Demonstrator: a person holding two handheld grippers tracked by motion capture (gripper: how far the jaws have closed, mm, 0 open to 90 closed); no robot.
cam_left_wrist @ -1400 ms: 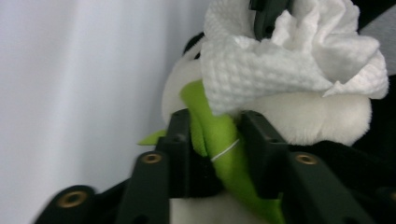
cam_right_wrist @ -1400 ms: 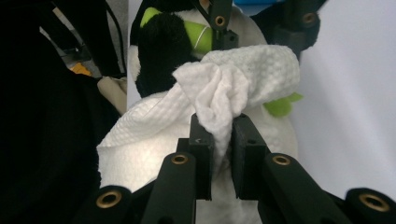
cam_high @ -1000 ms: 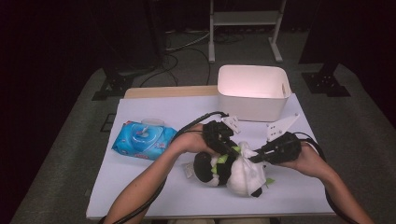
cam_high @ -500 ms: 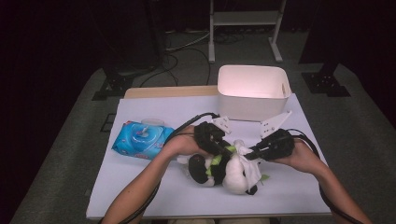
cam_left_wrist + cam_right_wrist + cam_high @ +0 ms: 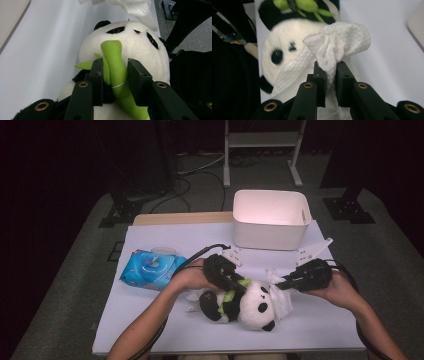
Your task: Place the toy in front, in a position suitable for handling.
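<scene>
I have the panda toy (image 5: 250, 305) lying on the white table (image 5: 150, 330), toward the near edge and between my two hands, with its face turned toward the right gripper (image 5: 280, 284). My left gripper (image 5: 115, 72) straddles the green bamboo stalk (image 5: 113, 62) sewn to the panda's front; its jaws have just been easing apart, and although the stalk sits between the pads they look to be bracketing it loosely more than squeezing it. I judge that hold is there to pin the toy so it cannot slide while the other hand works on it. The right gripper's jaws are clamped together on a bunched white wipe (image 5: 337, 42), whose loose end drapes over the panda's cheek, so the wipe is placed for cleaning the toy's head. Left of the toy, well apart from it, lies the blue wipes pack (image 5: 152, 269) with its round lid facing up, which I take to be where the wipe came from; there is printing on the wrapper, but it is too small for me to read. Beyond the toy, at the far right of the table, stands an open white bin (image 5: 270, 217), possibly for the used wipe. I can make out no readable label or writing on the panda, bin or grippers.
</scene>
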